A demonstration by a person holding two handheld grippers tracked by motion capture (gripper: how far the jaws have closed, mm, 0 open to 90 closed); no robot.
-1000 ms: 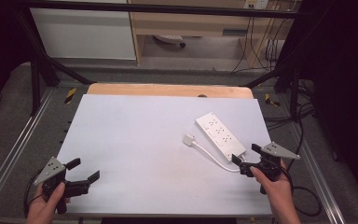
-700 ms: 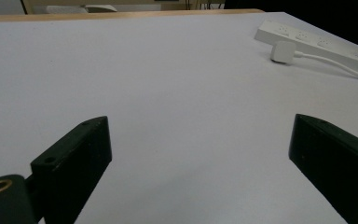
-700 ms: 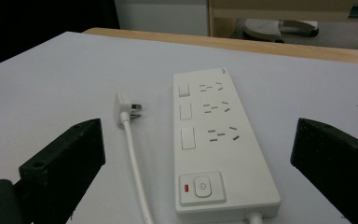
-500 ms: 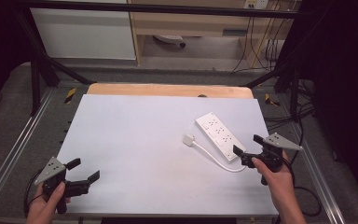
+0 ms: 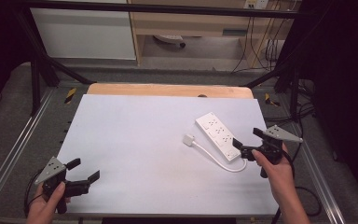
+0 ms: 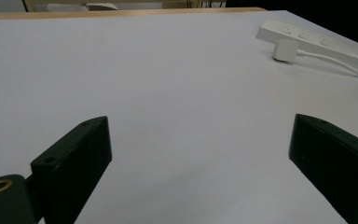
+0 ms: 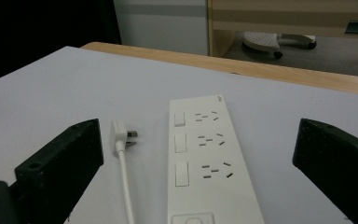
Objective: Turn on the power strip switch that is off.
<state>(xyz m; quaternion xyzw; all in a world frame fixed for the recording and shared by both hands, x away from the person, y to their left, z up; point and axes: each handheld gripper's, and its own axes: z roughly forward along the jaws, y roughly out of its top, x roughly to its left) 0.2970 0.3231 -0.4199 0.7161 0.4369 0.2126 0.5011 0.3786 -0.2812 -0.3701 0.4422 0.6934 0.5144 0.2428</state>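
Right claw [image 5: 247, 142]: jaws spread, just short of strip [image 5: 217, 135], nothing gripped. Strip: flat on table [image 5: 135, 140], right side; plug [image 5: 189, 139] beside it. Left claw [image 5: 84, 170]: spread, idle, well apart. Grasp still pending.

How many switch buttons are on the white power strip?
3, in a row down the left side of the power strip in the right gripper view: far, middle, near. Each sits beside a socket.
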